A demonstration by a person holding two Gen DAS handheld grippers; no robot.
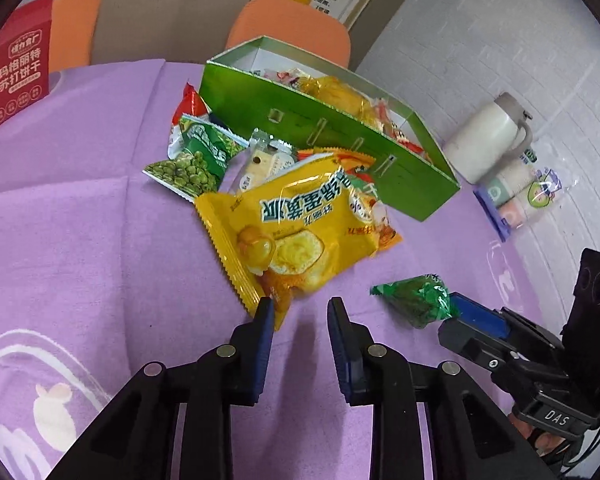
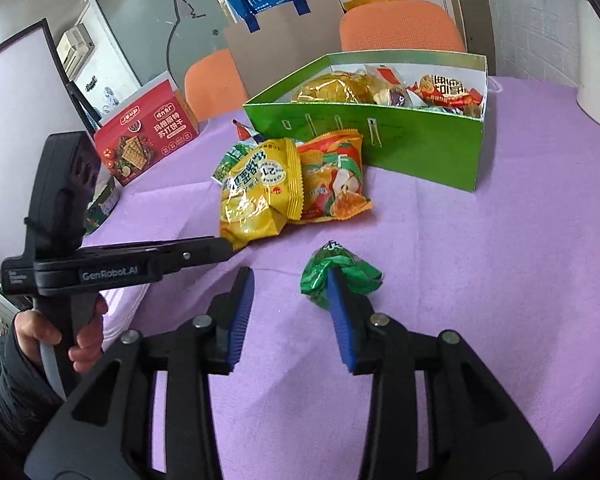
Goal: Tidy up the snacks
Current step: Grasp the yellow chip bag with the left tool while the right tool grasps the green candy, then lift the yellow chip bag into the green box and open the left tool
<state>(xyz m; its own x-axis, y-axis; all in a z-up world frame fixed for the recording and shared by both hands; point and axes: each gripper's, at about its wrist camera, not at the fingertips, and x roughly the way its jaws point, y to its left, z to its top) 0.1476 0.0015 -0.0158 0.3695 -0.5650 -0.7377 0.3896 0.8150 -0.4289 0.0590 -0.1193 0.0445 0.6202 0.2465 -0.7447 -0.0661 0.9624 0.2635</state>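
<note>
My left hand-held gripper (image 1: 300, 312) has its blue-padded jaws apart, with nothing between them; its left fingertip sits at the corner of a yellow snack packet (image 1: 296, 232). My right hand-held gripper (image 2: 290, 292) is also spread wide, and its right finger (image 2: 340, 320) rests against a small crumpled green snack wrapper (image 2: 340, 276) lying on the purple cloth of the table (image 2: 460, 280).

I take the green box (image 1: 340, 144) as my landmark. It stands open at the far side of the table and already holds several snacks, gold and red wrappers among them. Just in front of it lies a loose pile: the yellow packet on top, an orange fruit-print packet (image 2: 332, 184) beside it, a green pea packet (image 1: 192, 160) and a small clear-wrapped biscuit (image 1: 264, 164) behind. The green wrapper lies nearer me, apart from the pile. Left of the box stands a red cracker carton (image 2: 148, 136). A hand (image 2: 60, 340) grips the left tool's handle.
</note>
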